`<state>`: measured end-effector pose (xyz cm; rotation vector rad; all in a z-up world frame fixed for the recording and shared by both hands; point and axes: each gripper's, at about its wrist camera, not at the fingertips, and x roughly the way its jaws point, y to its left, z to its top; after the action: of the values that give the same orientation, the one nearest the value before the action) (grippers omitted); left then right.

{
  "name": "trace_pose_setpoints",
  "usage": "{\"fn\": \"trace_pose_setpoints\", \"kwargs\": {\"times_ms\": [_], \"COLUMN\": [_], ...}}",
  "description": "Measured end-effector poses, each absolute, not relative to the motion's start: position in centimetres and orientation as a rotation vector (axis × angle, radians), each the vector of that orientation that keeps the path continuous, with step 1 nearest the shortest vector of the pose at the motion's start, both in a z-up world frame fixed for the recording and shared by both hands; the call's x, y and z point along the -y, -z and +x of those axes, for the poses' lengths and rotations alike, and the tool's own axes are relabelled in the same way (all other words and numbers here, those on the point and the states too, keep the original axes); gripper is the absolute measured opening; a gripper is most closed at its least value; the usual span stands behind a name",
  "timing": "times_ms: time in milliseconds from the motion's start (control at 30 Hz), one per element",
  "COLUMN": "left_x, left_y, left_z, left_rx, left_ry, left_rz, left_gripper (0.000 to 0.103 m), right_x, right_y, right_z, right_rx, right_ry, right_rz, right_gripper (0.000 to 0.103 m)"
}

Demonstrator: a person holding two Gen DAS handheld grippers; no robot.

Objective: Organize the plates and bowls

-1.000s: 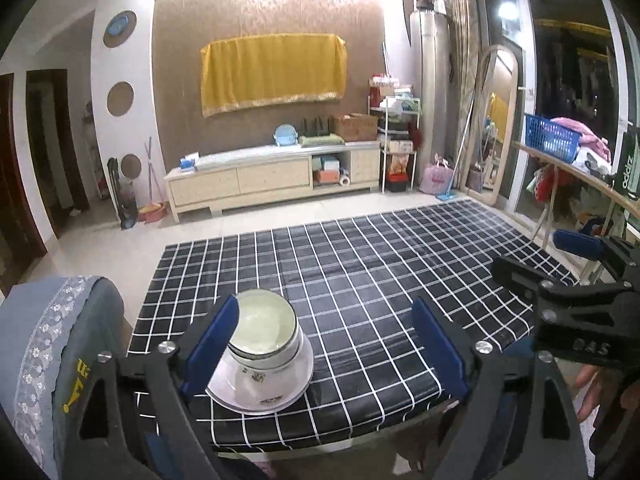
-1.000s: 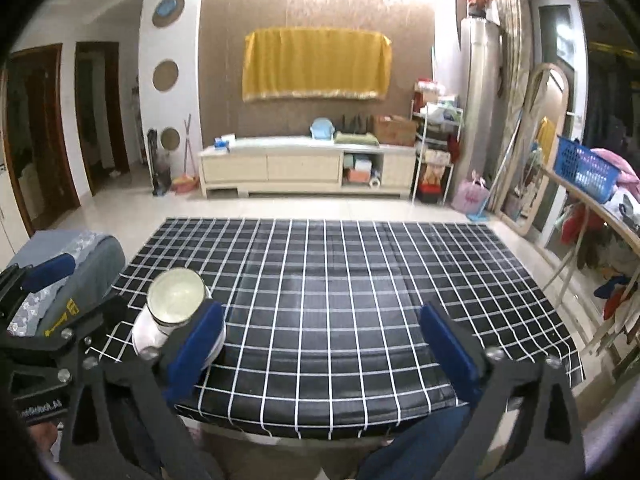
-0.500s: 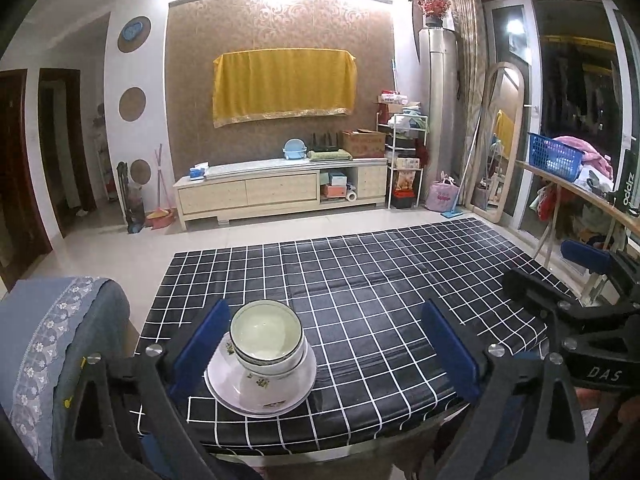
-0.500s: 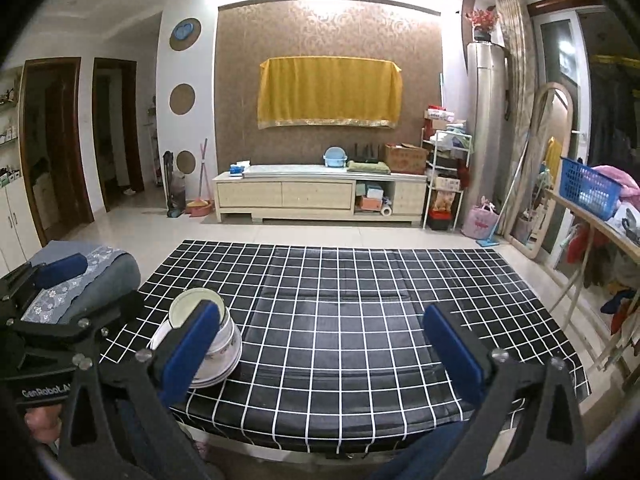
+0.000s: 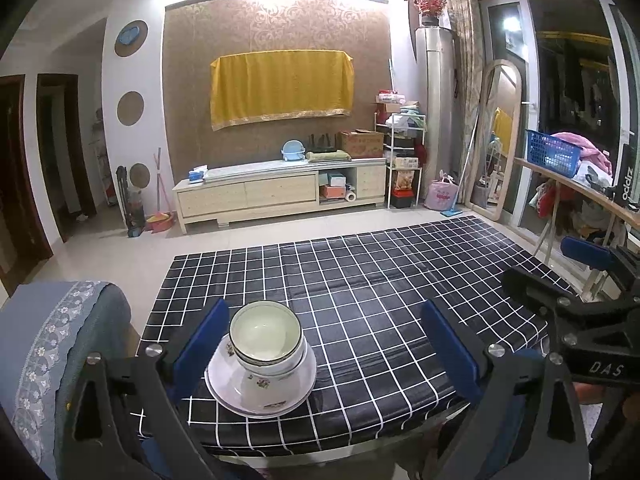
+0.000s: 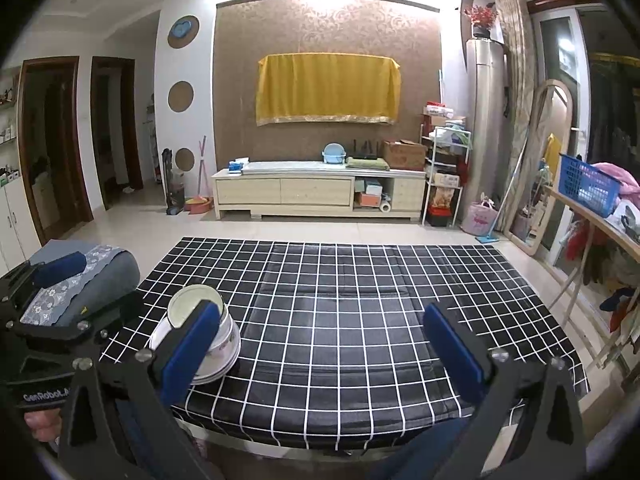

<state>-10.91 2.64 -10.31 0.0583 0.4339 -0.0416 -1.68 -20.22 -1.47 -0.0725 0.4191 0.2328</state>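
Spreading across most of both views, a desk [image 5: 360,280] draped in a black cloth with a white grid stands in a living room, before a brown patterned wall hung with a yellow cloth [image 5: 280,86] and a long pale cabinet [image 5: 280,194] beneath it. At the desk's near left edge sits a chair back [image 5: 52,352] covered in grey-blue fabric with a lace border, and off to the right a blue basket [image 5: 552,152] rests on a wooden rail beside piled clothing. On the near left part of the desk, a white plate [image 5: 298,384] with small flower prints carries a stack of bowls [image 5: 266,344], the top one pale inside with a dark rim line. The left tool [image 5: 326,344] is held low at the near edge with its blue pads wide apart, having just been opening over the last second; the stack stands between them, close beside the left pad [image 5: 202,338] but not pressed by it, and well clear of the right pad. The right tool [image 6: 322,346] is likewise spread wide over bare cloth with nothing between its pads, its left pad [image 6: 190,342] hiding part of the plate [image 6: 228,356] and bowls [image 6: 196,304] from that camera. Each camera catches the other tool at the frame's edge, with a bit of a hand [image 6: 38,424] under the left one.
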Motion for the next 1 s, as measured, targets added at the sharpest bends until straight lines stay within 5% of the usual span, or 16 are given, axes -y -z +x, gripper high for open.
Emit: {"fn": "trace_pose_setpoints", "kwargs": {"times_ms": [1000], "left_x": [-3.25], "left_y": [10.03], "left_z": [-10.80], "left_rx": [-0.436], "left_ry": [0.036], "left_rz": [0.065], "left_gripper": [0.096], "right_x": [19.62], "right_y": [1.44], "right_z": [-1.79], "right_rx": [-0.430], "right_ry": [-0.243], "right_rz": [-0.090], "right_gripper": [0.103]}}
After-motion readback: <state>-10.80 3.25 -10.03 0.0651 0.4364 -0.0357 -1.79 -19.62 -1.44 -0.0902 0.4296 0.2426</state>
